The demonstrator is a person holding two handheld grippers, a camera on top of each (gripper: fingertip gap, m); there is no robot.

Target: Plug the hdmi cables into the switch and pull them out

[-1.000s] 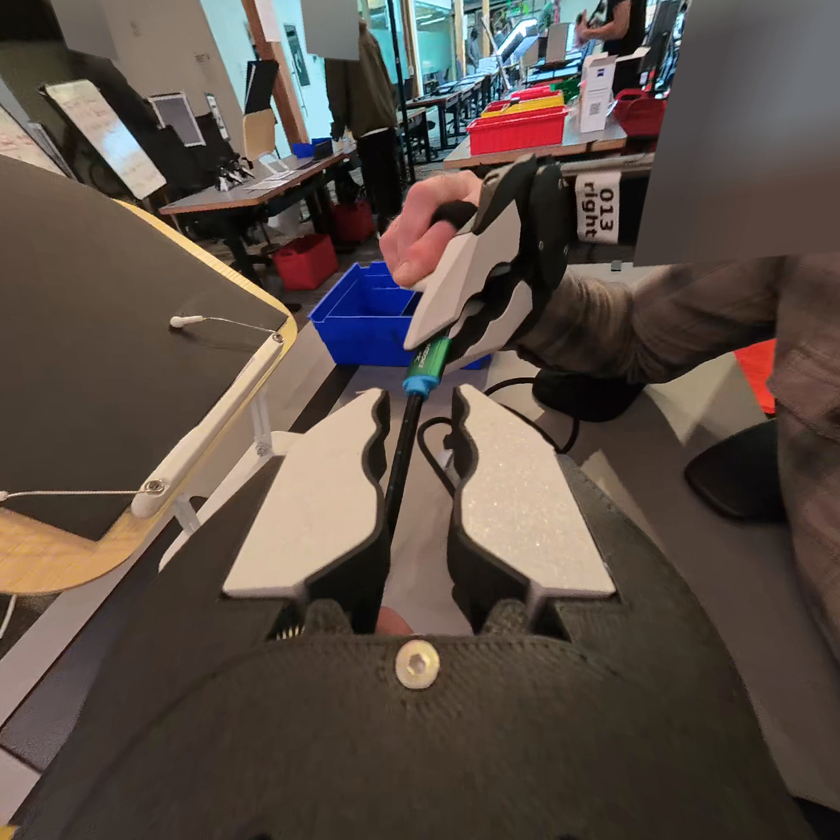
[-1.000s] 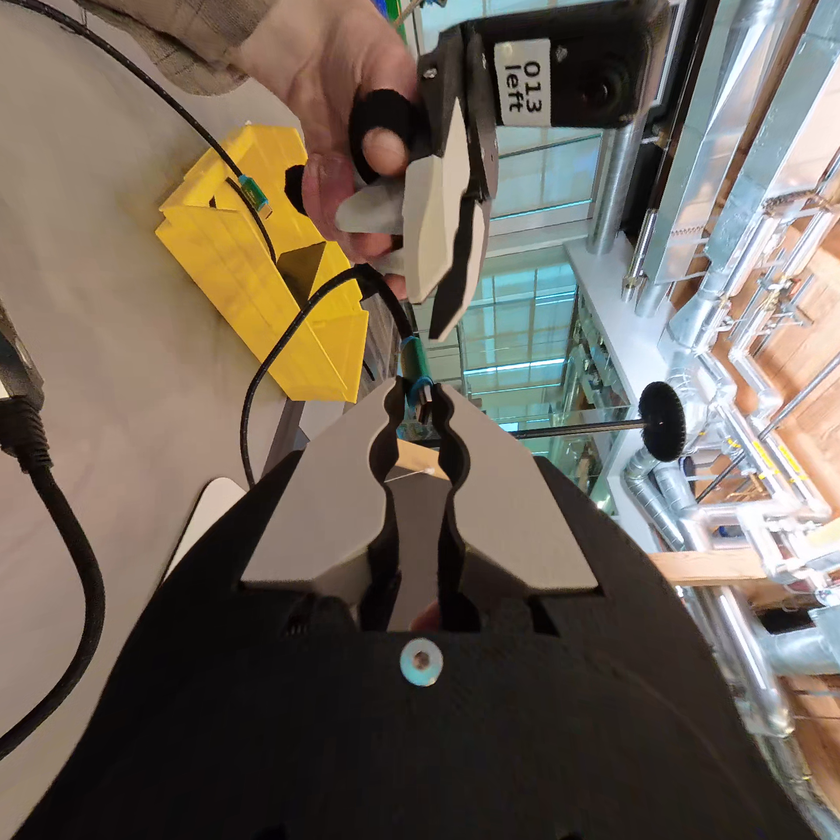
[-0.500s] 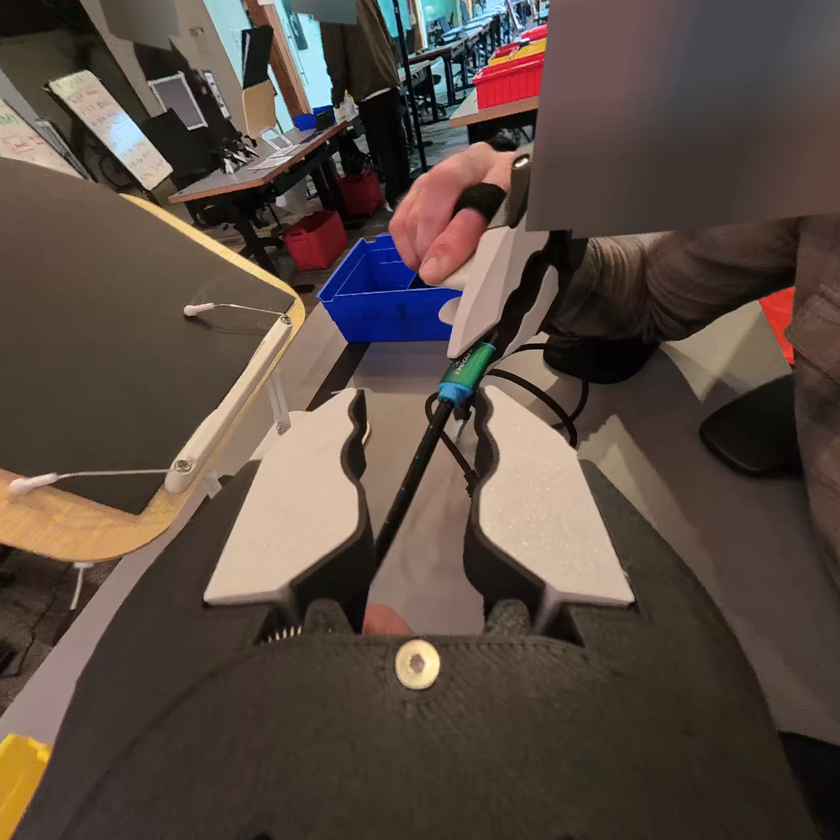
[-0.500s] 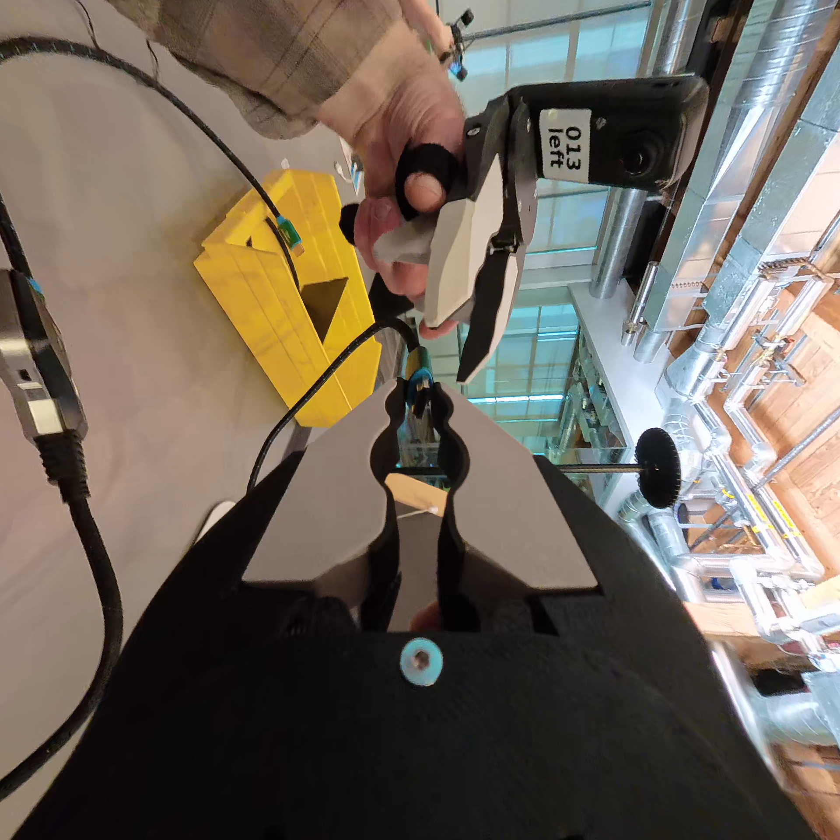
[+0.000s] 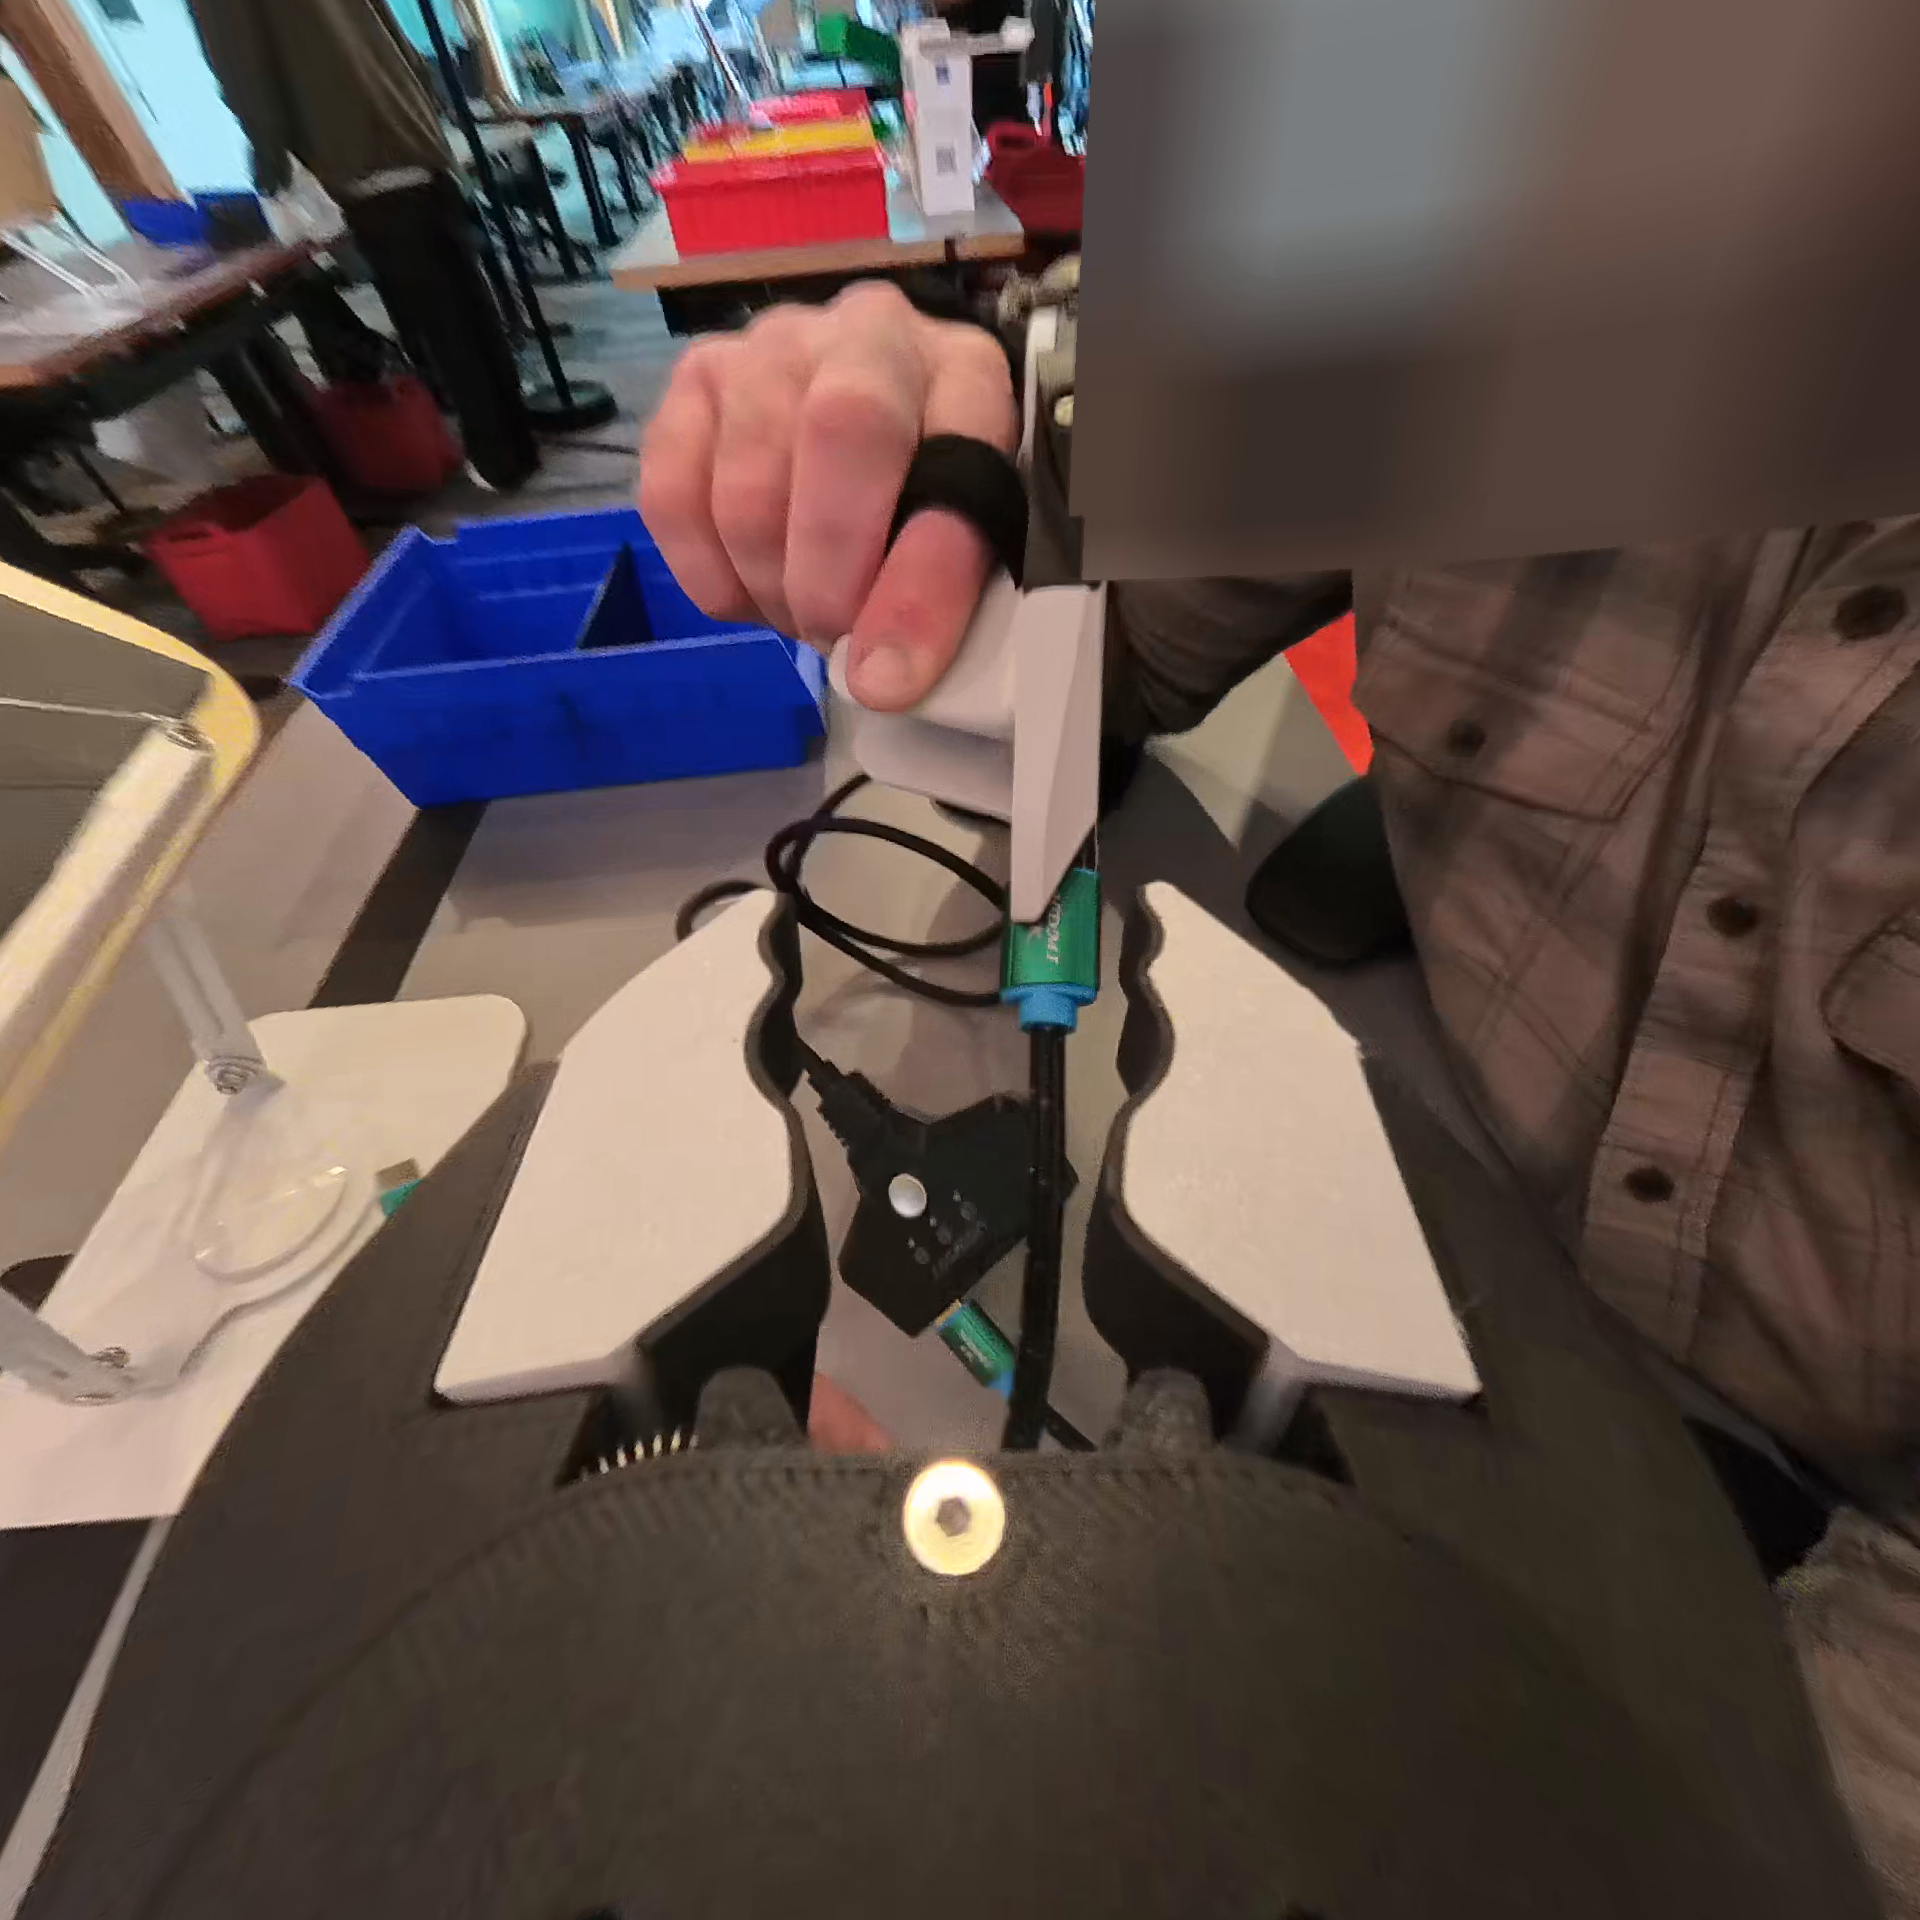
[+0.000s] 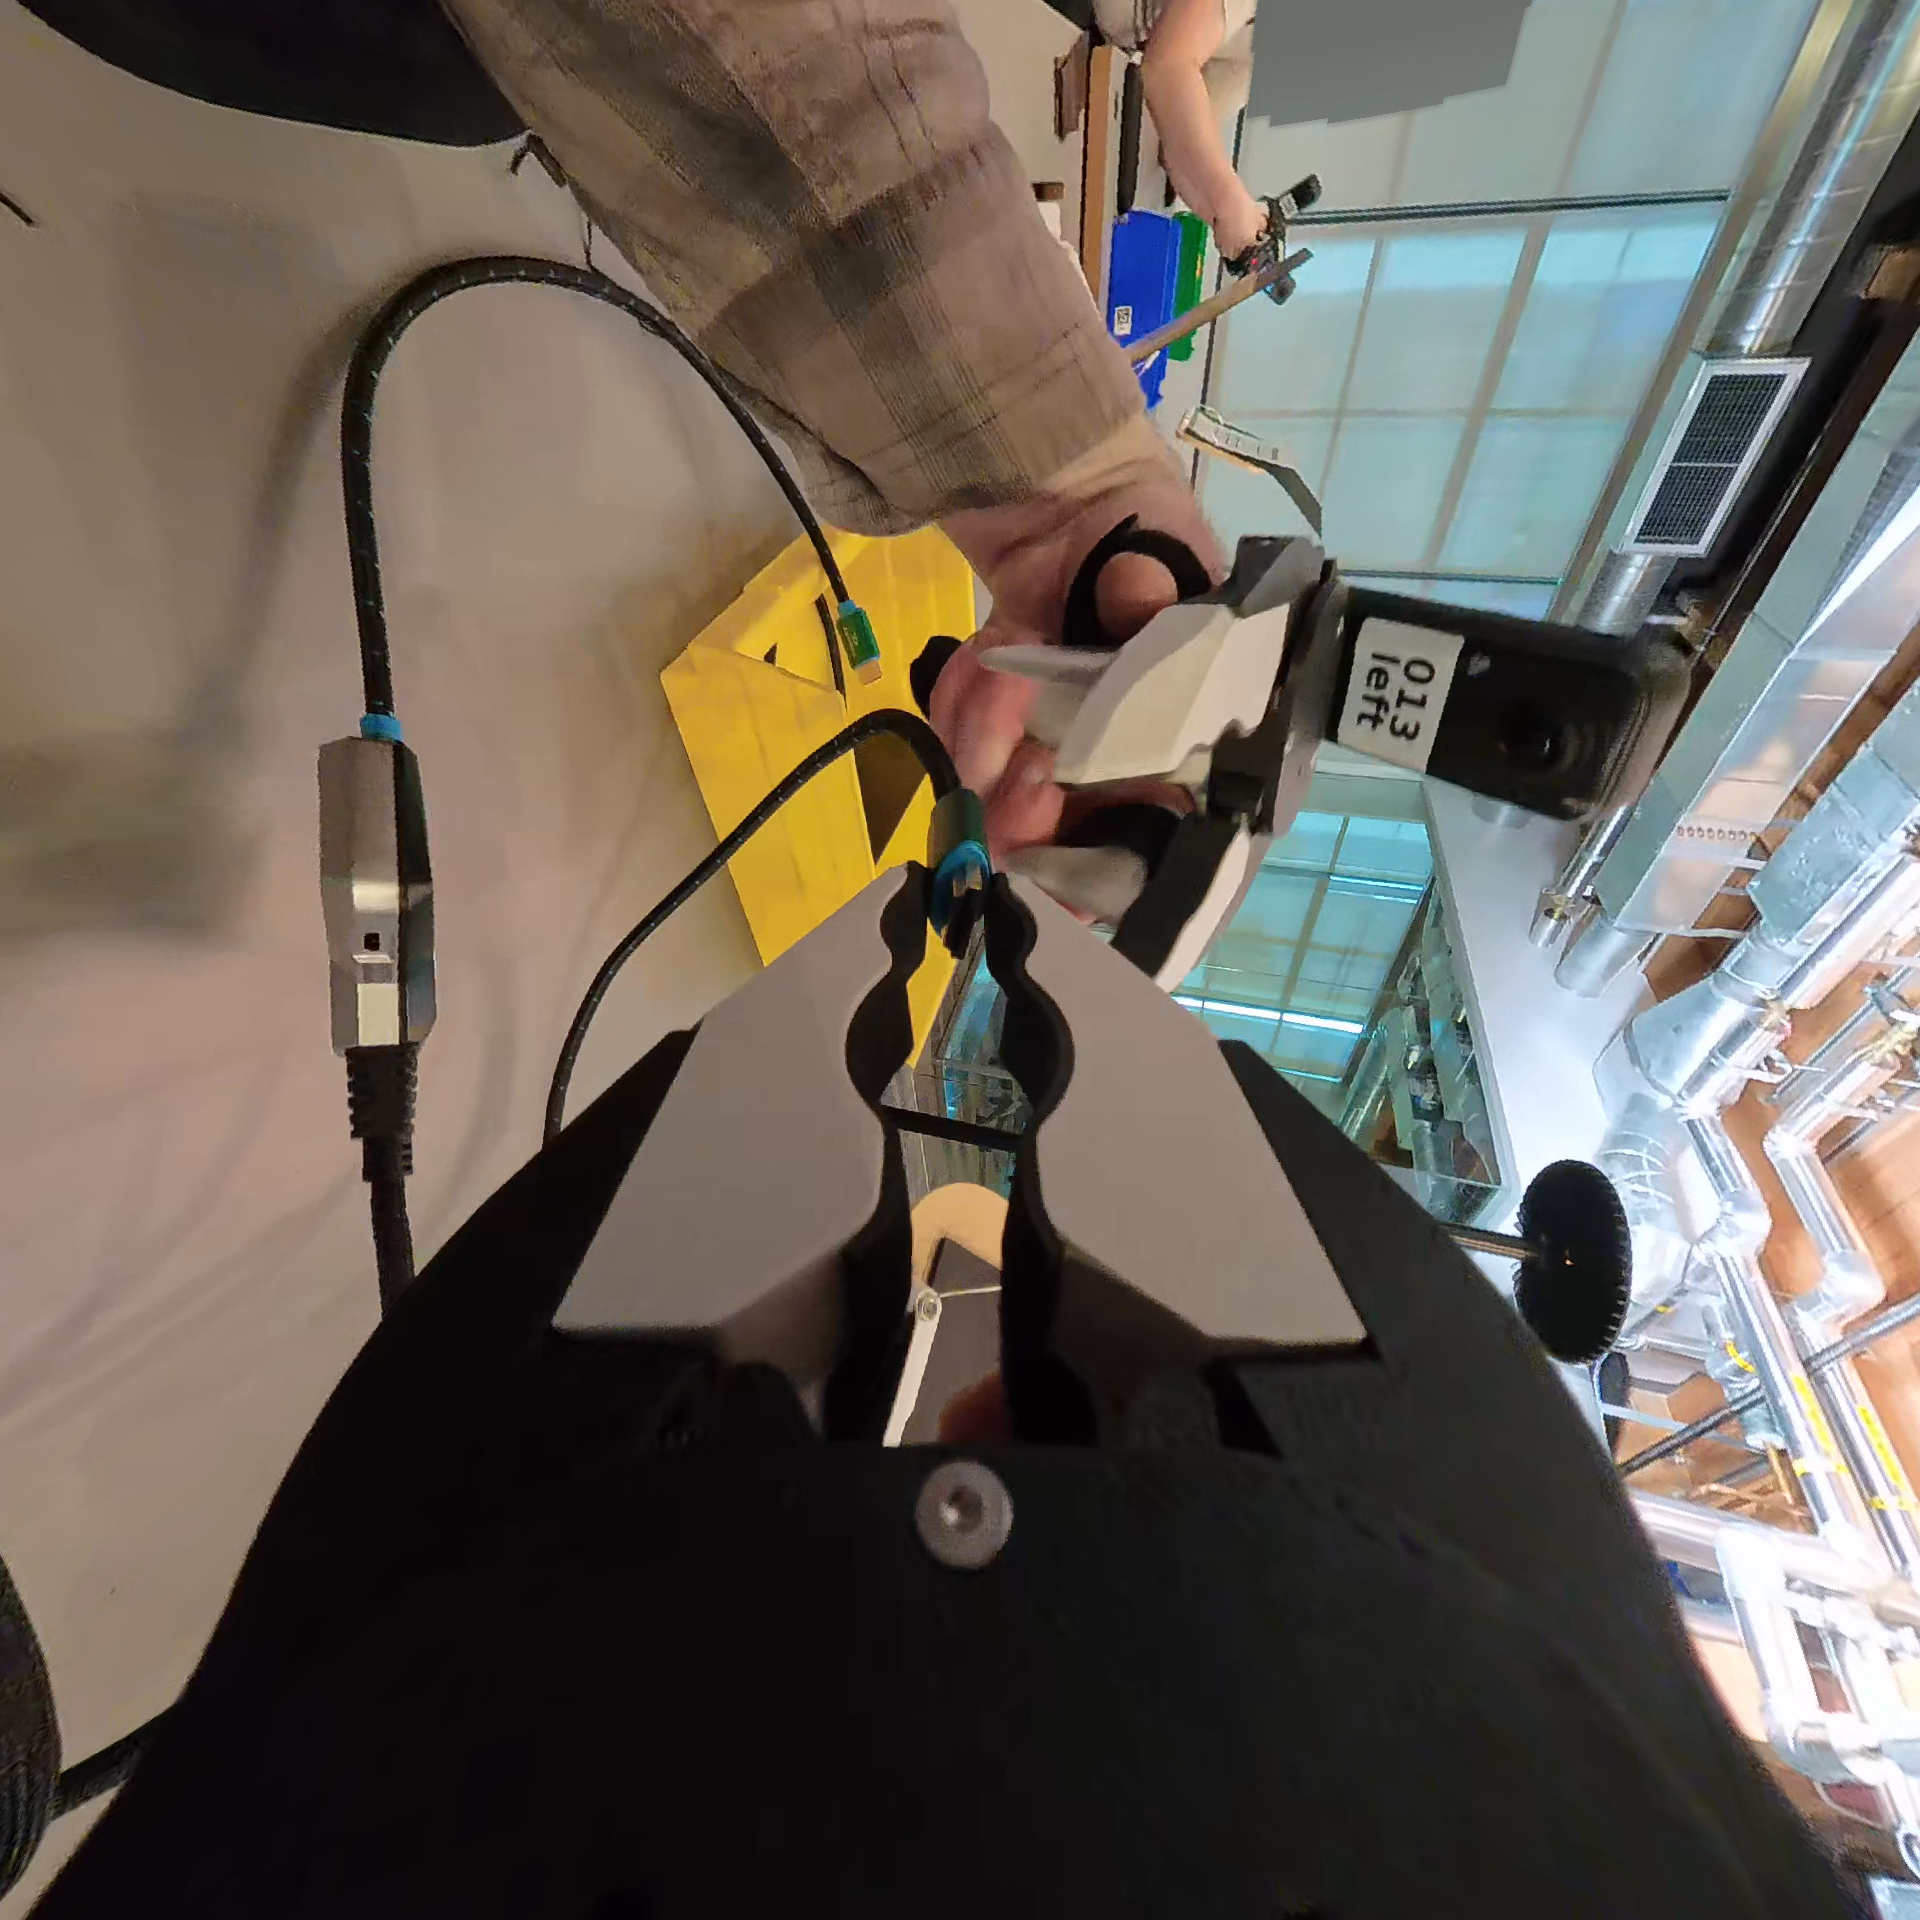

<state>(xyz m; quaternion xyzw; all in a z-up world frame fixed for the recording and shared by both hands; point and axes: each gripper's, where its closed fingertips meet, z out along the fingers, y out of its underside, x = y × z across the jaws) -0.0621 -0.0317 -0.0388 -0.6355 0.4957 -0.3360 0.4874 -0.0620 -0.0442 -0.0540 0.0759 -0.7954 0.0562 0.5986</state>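
Both jaws of right gripper (image 6: 954,914) pinch green plug (image 6: 956,850).

in the left wrist view the switch (image 5: 928,1205) lies on the table (image 5: 582,883) at centre, a plugged cable end (image 5: 979,1349) at its 5 o'clock. the coiled cable (image 5: 862,883) is at 12 o'clock, the bin (image 5: 561,665) at 11 o'clock, the stand plate (image 5: 312,1143) at 9 o'clock.

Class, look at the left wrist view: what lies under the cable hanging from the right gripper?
Under the cable lies the black switch on the table, one green plug at its near end. The cable covers its right edge.
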